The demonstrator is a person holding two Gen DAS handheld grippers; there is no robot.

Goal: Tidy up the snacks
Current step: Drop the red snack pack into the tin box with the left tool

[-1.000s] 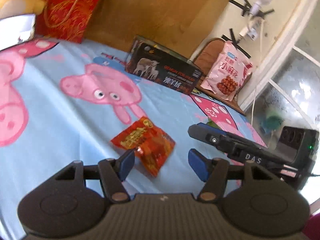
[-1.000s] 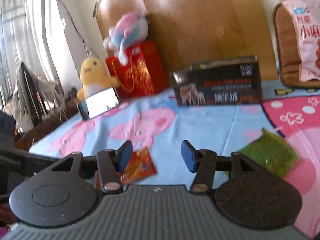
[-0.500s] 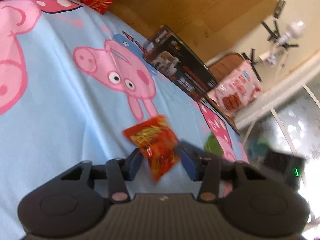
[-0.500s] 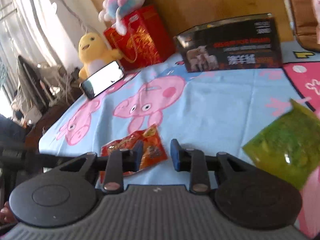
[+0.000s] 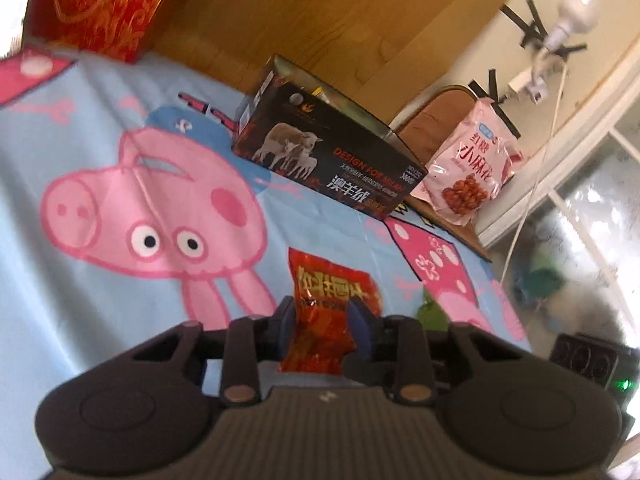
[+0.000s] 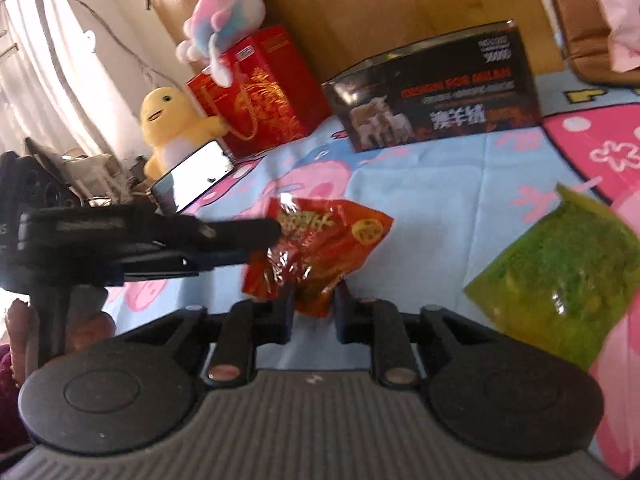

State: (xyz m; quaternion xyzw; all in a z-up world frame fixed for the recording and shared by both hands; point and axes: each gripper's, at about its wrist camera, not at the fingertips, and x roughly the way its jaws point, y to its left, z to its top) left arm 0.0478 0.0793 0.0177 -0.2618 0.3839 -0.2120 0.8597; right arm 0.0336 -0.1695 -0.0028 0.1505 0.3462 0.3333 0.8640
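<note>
A red snack packet (image 5: pixel 326 312) is gripped between the fingers of my left gripper (image 5: pixel 325 322) and lifted off the blue pig-print cloth. In the right wrist view the same red packet (image 6: pixel 324 248) hangs between the fingers of my right gripper (image 6: pixel 314 312), with the left gripper (image 6: pixel 224 236) reaching in from the left and holding its far end. A green snack packet (image 6: pixel 560 276) lies on the cloth to the right. The open black box (image 5: pixel 328 152) with sheep printed on it stands at the back; it also shows in the right wrist view (image 6: pixel 436 96).
A pink snack bag (image 5: pixel 470 168) leans on a brown cushion at back right. A red gift bag (image 6: pixel 256 96), plush toys and a phone (image 6: pixel 192 178) stand at back left. A wooden headboard (image 5: pixel 320 20) runs behind.
Both grippers have closed: the left one moved onto the red packet and lifted it, and the right one came in and closed on its other end.
</note>
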